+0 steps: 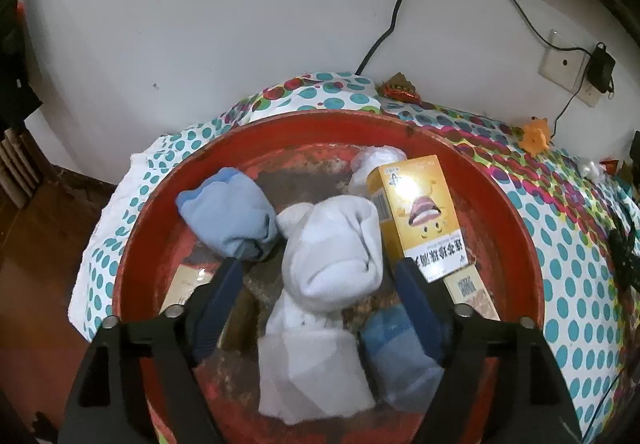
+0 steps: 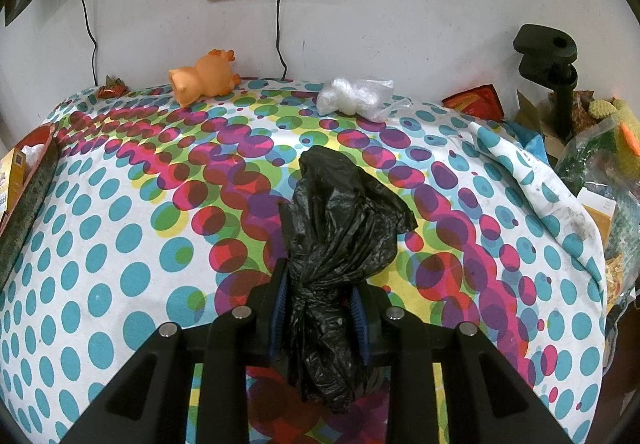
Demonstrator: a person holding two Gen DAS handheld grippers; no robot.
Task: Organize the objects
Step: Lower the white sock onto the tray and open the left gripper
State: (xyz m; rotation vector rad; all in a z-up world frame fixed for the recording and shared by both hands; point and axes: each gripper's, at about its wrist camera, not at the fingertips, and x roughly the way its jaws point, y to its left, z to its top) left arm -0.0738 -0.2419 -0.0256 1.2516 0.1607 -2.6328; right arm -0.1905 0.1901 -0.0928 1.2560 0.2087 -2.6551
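Hovering over the red basin, left tool stands released around a white sock, pads clear. Right tool is clenched on a black plastic bag above the dotted desk.

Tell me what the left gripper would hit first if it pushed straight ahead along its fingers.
Probably the white sock in the red basin; it lies between the open left gripper fingers, though depth is unclear.

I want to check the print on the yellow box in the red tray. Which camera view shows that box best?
The left wrist view: the yellow box lies in the red tray, its printed face and barcode side visible, though the print appears upside down. The right wrist view catches only a sliver of it at the left edge.
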